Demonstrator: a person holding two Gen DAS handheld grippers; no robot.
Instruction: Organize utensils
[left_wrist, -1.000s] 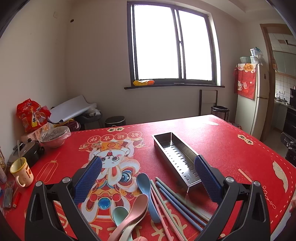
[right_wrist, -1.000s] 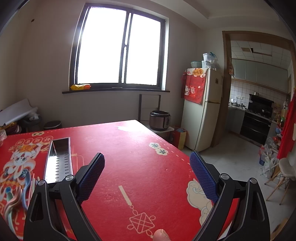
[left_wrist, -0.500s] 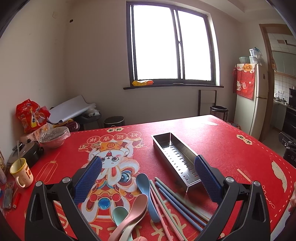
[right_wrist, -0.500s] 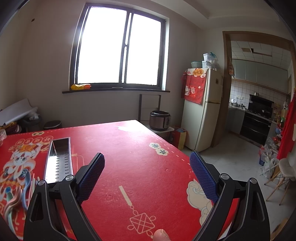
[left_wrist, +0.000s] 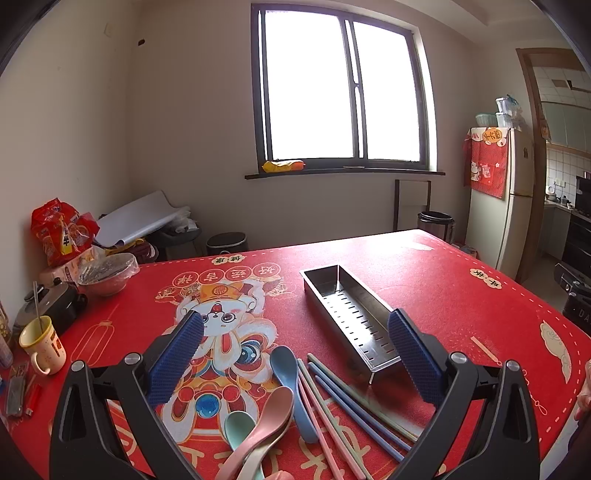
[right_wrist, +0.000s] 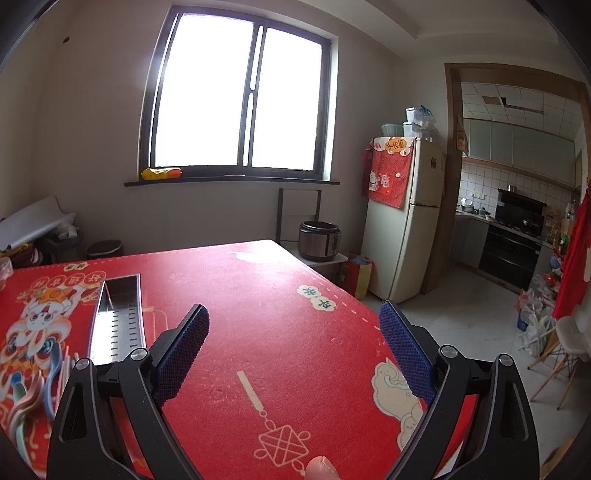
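A long perforated steel tray (left_wrist: 349, 314) lies on the red tablecloth (left_wrist: 443, 295); it also shows in the right wrist view (right_wrist: 116, 317). In front of it lie a blue spoon (left_wrist: 291, 387), a pink spoon (left_wrist: 262, 432), a mint spoon (left_wrist: 236, 432) and several pastel chopsticks (left_wrist: 351, 410). My left gripper (left_wrist: 295, 332) is open and empty, held above the spoons and chopsticks. My right gripper (right_wrist: 293, 325) is open and empty over bare cloth to the right of the tray. The spoons show at the right wrist view's left edge (right_wrist: 33, 391).
At the table's left edge stand a yellow mug (left_wrist: 42, 345), a covered pink bowl (left_wrist: 107, 275), a black pot (left_wrist: 55, 302) and a red snack bag (left_wrist: 61, 230). A fridge (right_wrist: 402, 221) and a rice cooker (right_wrist: 319, 240) stand beyond the table's far right corner.
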